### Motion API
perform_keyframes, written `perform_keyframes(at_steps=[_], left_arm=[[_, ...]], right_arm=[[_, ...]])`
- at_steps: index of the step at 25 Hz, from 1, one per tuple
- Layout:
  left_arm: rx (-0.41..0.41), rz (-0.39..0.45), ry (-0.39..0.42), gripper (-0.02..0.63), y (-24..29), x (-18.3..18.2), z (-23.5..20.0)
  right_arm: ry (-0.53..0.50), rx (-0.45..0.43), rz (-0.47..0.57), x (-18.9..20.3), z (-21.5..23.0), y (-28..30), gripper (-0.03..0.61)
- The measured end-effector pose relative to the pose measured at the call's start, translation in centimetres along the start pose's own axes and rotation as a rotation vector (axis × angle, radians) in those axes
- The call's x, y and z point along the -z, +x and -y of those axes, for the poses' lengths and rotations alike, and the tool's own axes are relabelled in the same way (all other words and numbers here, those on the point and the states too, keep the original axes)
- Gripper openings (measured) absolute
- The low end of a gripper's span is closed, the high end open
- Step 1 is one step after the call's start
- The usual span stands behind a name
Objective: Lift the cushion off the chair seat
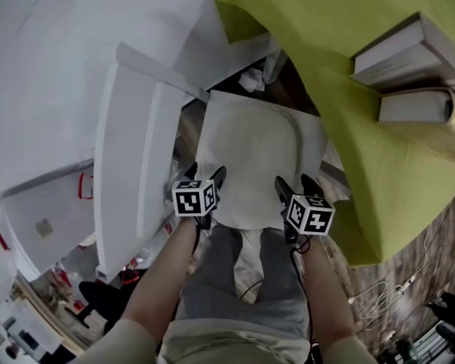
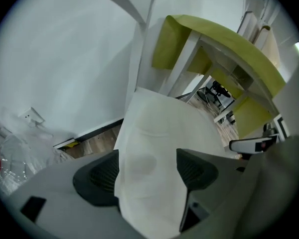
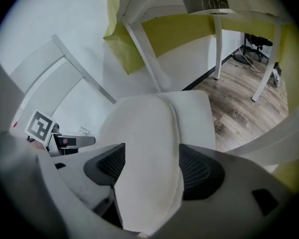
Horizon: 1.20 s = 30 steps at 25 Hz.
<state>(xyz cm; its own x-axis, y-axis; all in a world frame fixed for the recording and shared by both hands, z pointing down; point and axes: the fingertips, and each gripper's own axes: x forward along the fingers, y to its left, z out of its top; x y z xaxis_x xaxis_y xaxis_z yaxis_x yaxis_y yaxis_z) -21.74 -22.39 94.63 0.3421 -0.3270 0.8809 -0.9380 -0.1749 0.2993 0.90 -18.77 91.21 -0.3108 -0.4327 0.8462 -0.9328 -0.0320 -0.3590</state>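
Note:
An off-white cushion (image 1: 246, 154) lies on the white chair seat (image 1: 314, 133), straight below me. My left gripper (image 1: 206, 179) stands at the cushion's near left edge and my right gripper (image 1: 296, 186) at its near right edge. In the left gripper view the cushion (image 2: 154, 128) runs between the two black pads (image 2: 102, 176) of the left gripper (image 2: 147, 171), whose jaws stand wide. The right gripper view shows the same: the cushion (image 3: 149, 133) fills the gap of the right gripper (image 3: 152, 168), with the seat (image 3: 199, 116) showing beyond. Neither pair of pads visibly presses the fabric.
A table under a yellow-green cloth (image 1: 349, 89) overhangs the chair's far right side, with books (image 1: 409, 59) stacked on it. A white slatted frame (image 1: 133, 150) stands left of the chair. My legs (image 1: 243, 279) are at the seat's front, and cables (image 1: 387, 287) lie on the wood floor.

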Motion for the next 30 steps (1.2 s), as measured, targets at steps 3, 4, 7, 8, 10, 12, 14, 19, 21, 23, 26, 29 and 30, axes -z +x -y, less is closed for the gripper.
perform_keyframes(at_steps=[3,4,7,8,10,12,14,19,21,23,26,29,30], left_arm=[[0.021,0.000,-0.106,0.353,1.1,0.8,-0.6],[0.019,-0.002,-0.134,0.354,1.4,1.1,-0.8],[-0.003,-0.013,-0.120,0.354,1.8,1.6,-1.2],[-0.008,-0.010,-0.104,0.354,1.9,1.6,-1.1],[-0.016,-0.002,-0.087,0.354,2.0,1.6,-1.1],[-0.034,-0.004,-0.075,0.353,2.1,1.7,-1.2],[-0.051,-0.010,-0.048,0.353,2.3,1.8,-1.2],[-0.067,-0.011,-0.007,0.219,1.5,1.6,-1.4],[-0.089,0.006,-0.017,0.081,0.5,1.2,-1.6],[-0.085,0.016,-0.028,0.055,-0.7,0.8,-1.1],[-0.080,0.006,0.008,0.046,-2.4,0.7,0.0],[-0.079,0.027,0.001,0.046,-4.8,0.5,0.7],[-0.078,0.041,-0.005,0.044,-5.8,0.4,1.1]], right_arm=[[-0.011,0.017,-0.014,0.9,0.7,1.3,0.336],[-0.014,0.025,-0.024,1.3,0.9,1.7,0.336],[-0.009,0.052,-0.052,2.4,1.6,2.7,0.341],[0.005,0.056,-0.058,2.8,1.7,3.0,0.342],[0.041,0.064,-0.058,3.4,1.9,3.5,0.341],[0.041,0.085,-0.051,3.7,2.0,3.8,0.341],[0.020,0.085,-0.051,3.7,1.8,3.8,0.324],[0.026,0.037,-0.050,3.4,0.6,3.4,0.120],[0.005,0.038,-0.047,3.1,0.3,2.7,0.091],[-0.011,0.042,-0.054,3.1,0.0,1.8,0.080],[-0.024,0.038,-0.067,2.8,-0.5,-0.2,0.075],[-0.038,0.038,-0.061,2.1,-1.7,-2.7,0.075],[-0.049,0.042,-0.058,1.8,-2.3,-3.7,0.075]])
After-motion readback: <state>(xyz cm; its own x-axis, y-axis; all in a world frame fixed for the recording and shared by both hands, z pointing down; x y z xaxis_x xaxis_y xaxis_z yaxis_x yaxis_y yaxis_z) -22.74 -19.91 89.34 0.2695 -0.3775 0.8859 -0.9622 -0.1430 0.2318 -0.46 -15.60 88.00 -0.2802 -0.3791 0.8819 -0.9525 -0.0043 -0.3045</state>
